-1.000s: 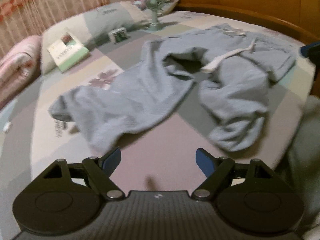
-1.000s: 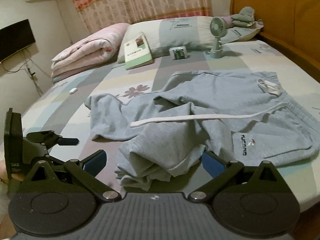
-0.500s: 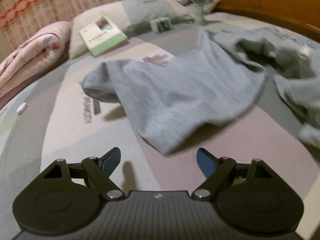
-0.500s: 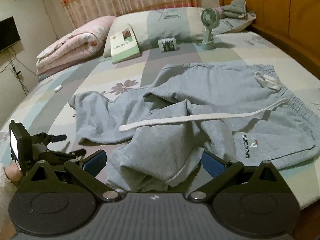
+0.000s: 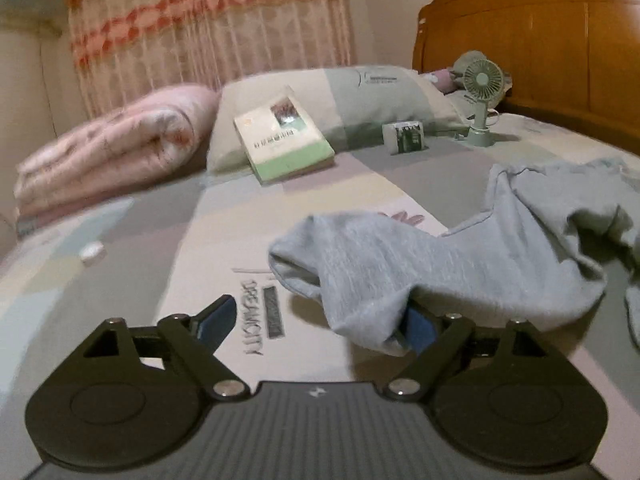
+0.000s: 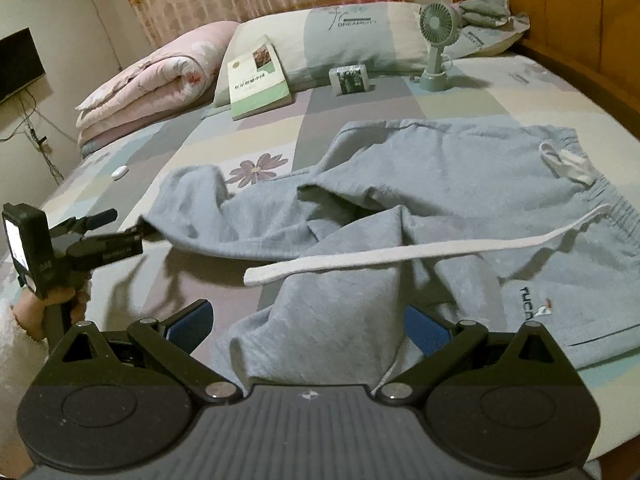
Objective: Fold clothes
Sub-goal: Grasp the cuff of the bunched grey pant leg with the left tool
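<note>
A rolled pink quilt lies at the upper left, beside a patchwork pillow with a green-and-white book leaning on it. A small box sits at upper centre, and just right of it stands a green fan. A wooden headboard fills the upper right, and a striped curtain hangs at the top.

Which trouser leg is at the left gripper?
The far leg, lying flat toward the pink quilt; left gripper opening at its cuff. The near leg is bunched.
</note>
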`<state>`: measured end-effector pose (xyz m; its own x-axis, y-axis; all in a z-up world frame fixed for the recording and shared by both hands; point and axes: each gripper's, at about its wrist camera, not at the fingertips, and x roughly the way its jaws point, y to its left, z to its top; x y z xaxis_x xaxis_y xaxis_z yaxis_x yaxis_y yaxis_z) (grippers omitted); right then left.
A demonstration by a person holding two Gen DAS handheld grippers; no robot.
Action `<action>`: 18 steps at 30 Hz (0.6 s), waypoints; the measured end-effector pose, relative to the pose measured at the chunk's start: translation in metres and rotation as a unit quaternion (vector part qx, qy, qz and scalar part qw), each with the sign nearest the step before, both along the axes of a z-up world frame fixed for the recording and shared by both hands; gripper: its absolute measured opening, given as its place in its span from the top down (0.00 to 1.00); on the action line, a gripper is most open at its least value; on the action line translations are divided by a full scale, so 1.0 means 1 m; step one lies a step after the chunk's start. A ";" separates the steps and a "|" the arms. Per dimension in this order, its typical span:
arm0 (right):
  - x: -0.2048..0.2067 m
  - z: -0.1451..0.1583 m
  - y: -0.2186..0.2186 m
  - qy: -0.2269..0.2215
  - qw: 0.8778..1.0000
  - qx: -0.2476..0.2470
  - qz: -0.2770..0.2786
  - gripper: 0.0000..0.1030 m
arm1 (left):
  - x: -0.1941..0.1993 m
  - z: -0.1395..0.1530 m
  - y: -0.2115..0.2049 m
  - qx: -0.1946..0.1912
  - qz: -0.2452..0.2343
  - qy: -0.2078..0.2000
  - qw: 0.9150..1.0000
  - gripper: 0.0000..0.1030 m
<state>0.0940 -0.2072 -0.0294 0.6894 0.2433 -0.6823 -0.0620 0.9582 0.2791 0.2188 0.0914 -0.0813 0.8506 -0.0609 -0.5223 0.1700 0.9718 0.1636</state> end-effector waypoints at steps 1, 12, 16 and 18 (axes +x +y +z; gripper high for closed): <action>0.001 -0.002 0.001 0.003 1.000 0.000 0.002 0.00 | 0.004 -0.006 -0.002 -0.002 -0.005 0.016 1.000 0.15; 0.004 -0.007 0.000 0.010 1.000 -0.004 -0.001 0.00 | 0.031 -0.011 0.008 -0.032 0.006 0.048 0.998 0.63; 0.004 -0.007 0.003 0.010 1.000 -0.007 0.004 0.00 | 0.039 -0.008 0.003 -0.001 -0.013 0.051 0.999 0.91; 0.003 -0.005 0.004 0.007 1.000 -0.011 0.006 0.00 | 0.045 -0.001 0.004 0.027 -0.010 0.034 0.999 0.93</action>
<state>0.0975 -0.2034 -0.0348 0.6765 0.2363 -0.6975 -0.0690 0.9633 0.2594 0.2640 0.0958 -0.0821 0.8120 -0.0472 -0.5817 0.2014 0.9582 0.2034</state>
